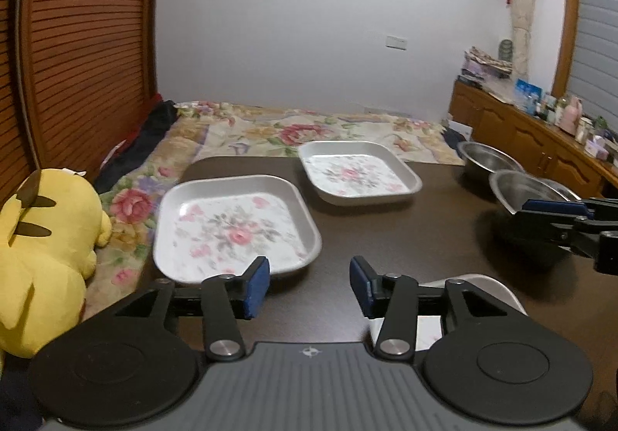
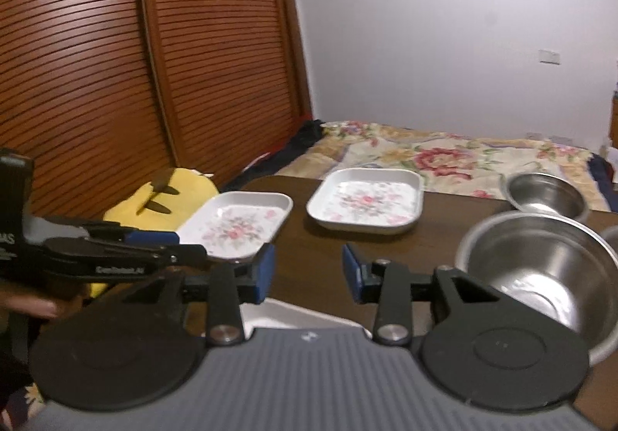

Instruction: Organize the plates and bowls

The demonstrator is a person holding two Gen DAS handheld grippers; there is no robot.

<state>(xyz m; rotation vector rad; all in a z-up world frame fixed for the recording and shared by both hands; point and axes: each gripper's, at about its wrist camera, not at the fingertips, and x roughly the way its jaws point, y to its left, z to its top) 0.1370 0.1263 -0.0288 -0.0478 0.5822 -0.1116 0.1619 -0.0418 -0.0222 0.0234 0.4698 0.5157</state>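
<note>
Two square white plates with pink flower prints lie on the dark table, one near [image 1: 235, 226] [image 2: 239, 222] and one farther back [image 1: 359, 172] [image 2: 367, 203]. A third white plate [image 1: 483, 288] [image 2: 293, 315] is partly hidden under both grippers. To the right stand a large steel bowl [image 2: 540, 268] [image 1: 525, 191] and a smaller one [image 2: 544, 195] [image 1: 486, 156] behind it. My left gripper [image 1: 309, 288] is open and empty, just short of the near plate's front edge. My right gripper [image 2: 309, 272] is open and empty, left of the large bowl.
A bed with a flowered cover [image 1: 309, 129] lies beyond the table's far edge. A yellow plush toy [image 1: 42, 257] sits off the table's left side, in front of louvred wooden doors [image 2: 116, 63]. A wooden cabinet [image 1: 521, 133] crowded with small items runs along the right.
</note>
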